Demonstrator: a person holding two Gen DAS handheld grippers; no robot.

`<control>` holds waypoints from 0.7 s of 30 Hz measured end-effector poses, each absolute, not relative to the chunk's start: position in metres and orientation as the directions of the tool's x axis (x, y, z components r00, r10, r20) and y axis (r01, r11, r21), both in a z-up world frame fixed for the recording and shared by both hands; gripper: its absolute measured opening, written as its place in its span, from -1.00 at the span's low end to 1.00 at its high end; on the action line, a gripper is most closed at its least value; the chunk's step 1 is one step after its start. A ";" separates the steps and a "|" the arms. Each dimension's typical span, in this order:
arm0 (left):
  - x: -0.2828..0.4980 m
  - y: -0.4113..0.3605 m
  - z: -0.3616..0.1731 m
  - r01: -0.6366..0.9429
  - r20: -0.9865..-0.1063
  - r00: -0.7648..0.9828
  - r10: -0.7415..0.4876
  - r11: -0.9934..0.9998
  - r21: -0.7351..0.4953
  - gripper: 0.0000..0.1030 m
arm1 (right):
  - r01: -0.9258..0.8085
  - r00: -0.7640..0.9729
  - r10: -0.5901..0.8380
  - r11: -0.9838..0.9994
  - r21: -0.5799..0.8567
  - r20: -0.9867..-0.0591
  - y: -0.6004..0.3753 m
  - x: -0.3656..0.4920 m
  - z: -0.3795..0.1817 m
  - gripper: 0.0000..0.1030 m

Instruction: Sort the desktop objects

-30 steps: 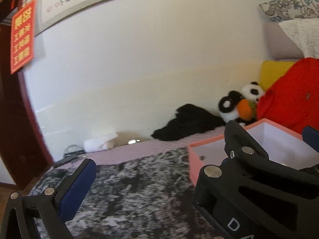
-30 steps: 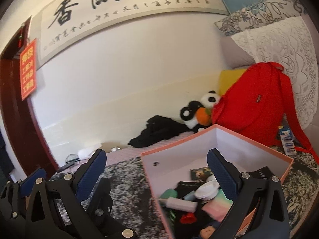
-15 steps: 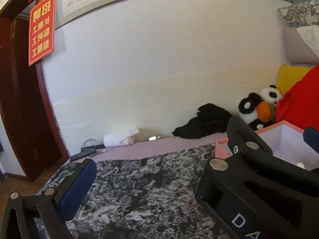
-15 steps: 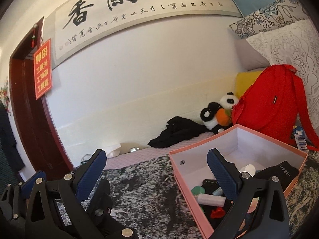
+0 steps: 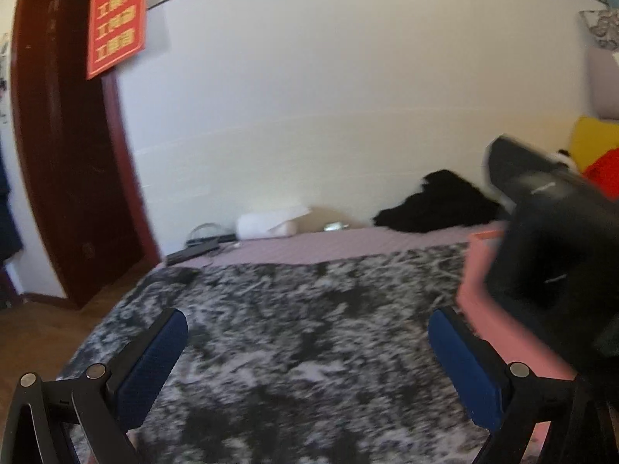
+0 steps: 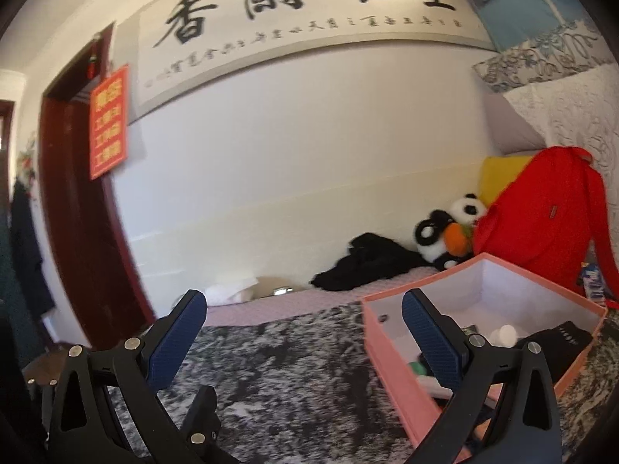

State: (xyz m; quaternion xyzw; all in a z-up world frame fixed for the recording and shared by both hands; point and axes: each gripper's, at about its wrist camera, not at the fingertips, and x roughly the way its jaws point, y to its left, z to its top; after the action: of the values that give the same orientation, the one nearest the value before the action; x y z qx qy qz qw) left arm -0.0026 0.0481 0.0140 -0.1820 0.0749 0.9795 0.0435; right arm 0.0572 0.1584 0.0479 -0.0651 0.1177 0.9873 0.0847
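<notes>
Both tools are empty, with jaws spread wide. The left tool (image 5: 307, 363) hangs low over the mottled grey-and-black blanket (image 5: 294, 332), its blue pads (image 5: 153, 359) framing bare fabric; nothing lies between them. The right tool (image 6: 303, 342) is held a little higher, its right finger overlapping the near-left part of the pink box (image 6: 390, 352), which sits on the blanket to the right.

The box is where the sorted things sit. Inside it the right wrist view shows a white round cap (image 6: 503, 334), a black fabric item (image 6: 557, 342) draped against the far side, and a green piece (image 6: 417, 367) low down by the finger. With the objects gathered there and no loose item visible on the blanket, the sorting looks largely done, or the tools are between picks; the wide jaws suit either a release or readiness for the next grasp.

Much is hard to read. The left view is smeared by motion, and a large black shape (image 5: 553, 247), probably the body of the other tool, blocks most of the box, leaving only a blurred pink wall (image 5: 487, 309). The right finger hides part of the box's contents, and its lower corner is cut off by the tool frame. A red backpack (image 6: 541, 224) and a panda toy (image 6: 448, 232) sit behind the box, apart from the work. Whether any desk objects remain outside the frame cannot be told.
</notes>
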 end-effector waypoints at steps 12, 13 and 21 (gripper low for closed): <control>-0.010 0.010 -0.005 -0.072 -0.386 -0.922 0.032 -0.993 0.092 1.00 | -0.177 -0.979 0.147 -0.956 0.235 -0.138 0.138 0.051 0.032 1.00; -0.011 0.009 -0.006 -0.068 -0.383 -0.923 0.025 -0.993 0.099 1.00 | -0.178 -0.978 0.146 -0.955 0.238 -0.147 0.138 0.048 0.031 1.00; -0.019 0.003 -0.010 -0.052 -0.406 -0.914 0.011 -0.995 0.089 1.00 | -0.193 -0.972 0.157 -0.958 0.213 -0.174 0.132 0.036 0.023 1.00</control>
State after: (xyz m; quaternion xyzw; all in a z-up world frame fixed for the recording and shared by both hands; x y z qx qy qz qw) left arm -0.0188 0.0030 -0.0100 -0.2068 0.0489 0.9770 0.0161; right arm 0.0363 0.1317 0.0230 -0.0781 0.1151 0.9863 0.0885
